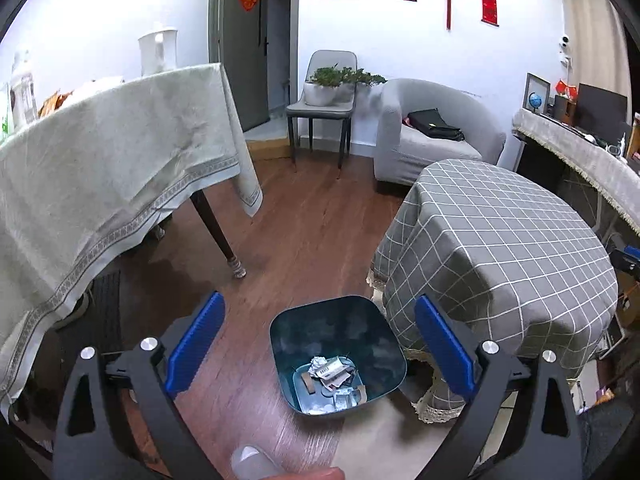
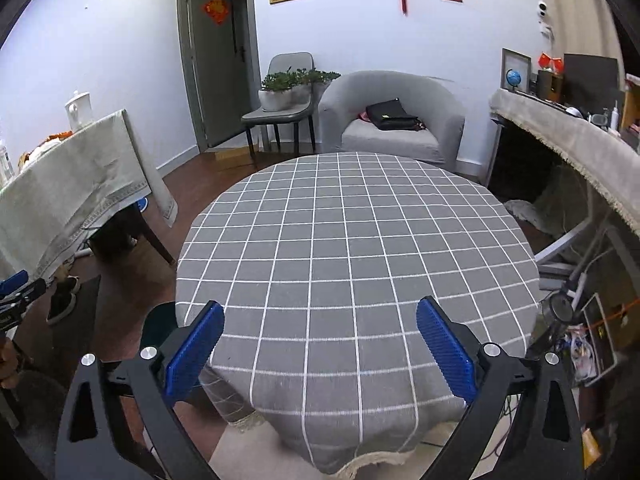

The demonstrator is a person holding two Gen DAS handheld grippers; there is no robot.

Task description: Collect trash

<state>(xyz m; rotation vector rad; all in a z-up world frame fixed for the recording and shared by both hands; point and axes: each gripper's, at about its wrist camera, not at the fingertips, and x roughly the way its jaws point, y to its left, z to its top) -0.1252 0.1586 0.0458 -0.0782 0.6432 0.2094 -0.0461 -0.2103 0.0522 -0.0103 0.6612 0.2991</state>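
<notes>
I see the teal bin (image 1: 338,354) at 6 o'clock w/ crumpled paper scraps (image 1: 332,372) at its bottom. Left gripper (image 1: 320,344) fingers spread, empty. Right gripper (image 2: 320,344) fingers spread over the checked bench (image 2: 352,248).

A dark teal trash bin (image 1: 338,354) with a rounded-square mouth stands upright and open on the wooden floor, just beside the skirt of the checked-cloth desk (image 1: 500,248). At its bottom lies a loose heap of trash (image 1: 334,384): crumpled white paper, a printed wrapper, bits of foil and brownish scraps.
</notes>
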